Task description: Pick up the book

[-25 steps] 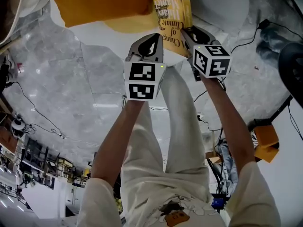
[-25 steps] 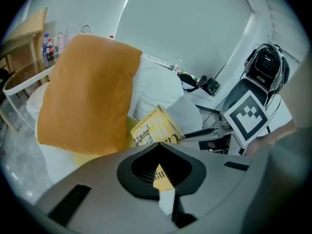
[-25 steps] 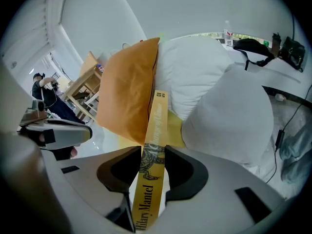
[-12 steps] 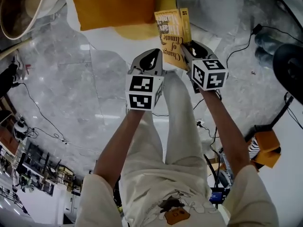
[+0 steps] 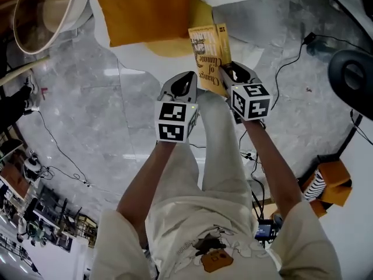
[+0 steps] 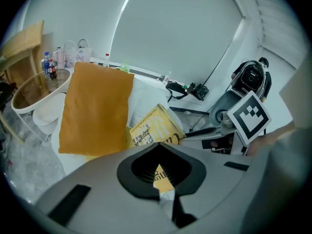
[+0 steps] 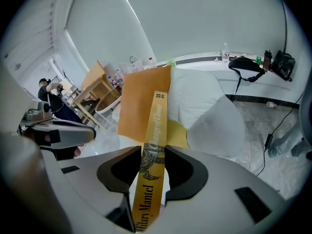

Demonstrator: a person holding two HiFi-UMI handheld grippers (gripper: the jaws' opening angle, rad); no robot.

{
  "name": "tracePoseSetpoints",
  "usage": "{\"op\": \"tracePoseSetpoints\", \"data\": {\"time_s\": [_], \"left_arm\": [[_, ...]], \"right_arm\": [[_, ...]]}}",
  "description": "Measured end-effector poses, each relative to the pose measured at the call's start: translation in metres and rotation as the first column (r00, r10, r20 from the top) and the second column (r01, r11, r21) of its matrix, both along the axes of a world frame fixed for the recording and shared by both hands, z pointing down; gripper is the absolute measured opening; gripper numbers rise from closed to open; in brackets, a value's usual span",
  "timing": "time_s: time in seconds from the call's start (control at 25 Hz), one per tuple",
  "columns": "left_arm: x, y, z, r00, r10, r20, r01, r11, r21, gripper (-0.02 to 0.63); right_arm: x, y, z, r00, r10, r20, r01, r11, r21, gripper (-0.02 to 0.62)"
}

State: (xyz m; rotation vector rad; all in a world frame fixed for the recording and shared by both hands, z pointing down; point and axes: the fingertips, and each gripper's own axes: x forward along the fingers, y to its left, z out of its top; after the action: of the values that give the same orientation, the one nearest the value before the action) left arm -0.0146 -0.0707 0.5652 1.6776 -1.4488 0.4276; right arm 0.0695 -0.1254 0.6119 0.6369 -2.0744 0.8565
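- Two forearms (image 5: 145, 179) reached away from us over pale trousered legs (image 5: 218, 144), each ending in a hand-held gripper.
- Just beyond them, the left gripper (image 5: 184, 77) had its jaw tips together. A corner of yellow cover showed in the hollow behind the tips, and we could not tell whether they nipped it.
- Level with it, the right gripper (image 5: 232, 70) was clamped on the book (image 5: 208, 57), with its pads pressing either side of the spine at the near end.
- The book stood edge-on in that grip, its long axis running straight on from the right jaws and away from us. Its front cover faced the left gripper, which sat just beside the near corner.
- We judged the book to be clear of the bedding and borne by the right hand, so any further lift turned on that one grip at the end of a long book.
- Past the book lay an orange cushion (image 5: 143, 10) and a white pillow (image 7: 195, 96).
- Farthest off, a round table (image 6: 22, 110) stood to the left.
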Motion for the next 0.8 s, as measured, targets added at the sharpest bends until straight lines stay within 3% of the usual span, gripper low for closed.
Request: {"op": "tracePoseSetpoints", "data": {"time_s": [0.4,0.8], "left_arm": [[0.000,0.025,-0.061,0.999,0.033,0.025,-0.034,0.999,0.034,0.006],[0.006,0.049,-0.147,0.998,0.057,0.027,-0.060,0.994,0.091,0.006]], "right_arm": [[0.002,0.031,-0.059,1.000,0.015,0.026,-0.015,1.000,0.008,0.169],[0.000,0.051,-0.157,0.996,0.020,0.091,-0.023,0.999,0.036,0.169]]}}
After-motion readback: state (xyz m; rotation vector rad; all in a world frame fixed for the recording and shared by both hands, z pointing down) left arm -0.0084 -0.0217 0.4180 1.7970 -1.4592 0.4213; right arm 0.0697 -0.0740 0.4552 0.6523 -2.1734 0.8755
